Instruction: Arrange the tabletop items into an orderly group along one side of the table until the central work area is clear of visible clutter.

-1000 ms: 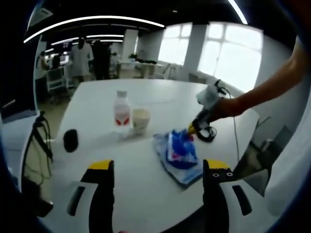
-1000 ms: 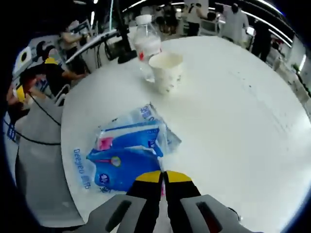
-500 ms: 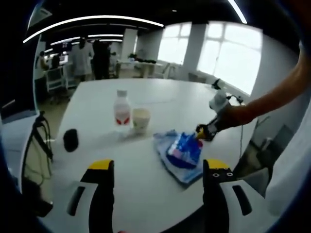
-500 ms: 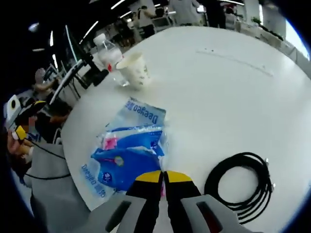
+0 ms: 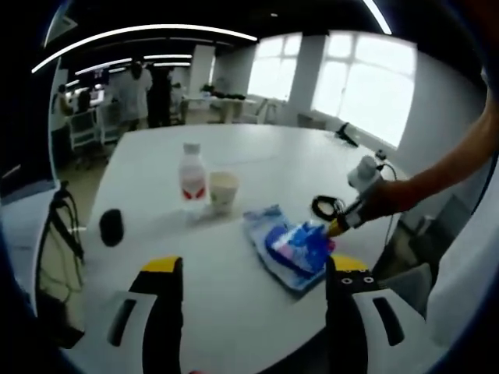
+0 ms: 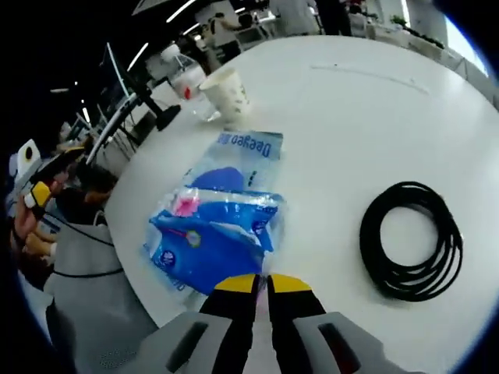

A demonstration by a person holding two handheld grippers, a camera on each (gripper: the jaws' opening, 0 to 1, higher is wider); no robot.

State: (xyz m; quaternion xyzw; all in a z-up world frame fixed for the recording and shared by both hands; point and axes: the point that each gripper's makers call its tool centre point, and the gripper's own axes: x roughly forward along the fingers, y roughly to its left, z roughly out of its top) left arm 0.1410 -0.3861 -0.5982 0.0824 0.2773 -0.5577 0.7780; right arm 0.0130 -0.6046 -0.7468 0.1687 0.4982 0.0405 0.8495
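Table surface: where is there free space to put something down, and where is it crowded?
The table is bare beyond the cable coil, toward its far edge. It is crowded where the bottle and the paper cup stand close together, and around the blue packet, pinched by the right gripper.

- A big white table (image 5: 257,156) takes up the middle of the room, its top pale and glossy.
- Tall bright windows (image 5: 366,86) run along the far wall, washing that side in daylight.
- A white pillar (image 5: 302,78) stands between two of the windows.
- Long curved light strips (image 5: 140,33) glow across a dark ceiling.
- Several people (image 5: 144,89) stand at the far end, near more white desks (image 5: 214,105) and chairs.
- A grey floor (image 5: 86,175) shows beyond the table's edge.
- In the right gripper view, a black monitor stand (image 6: 152,109) rises beside the table's far edge.
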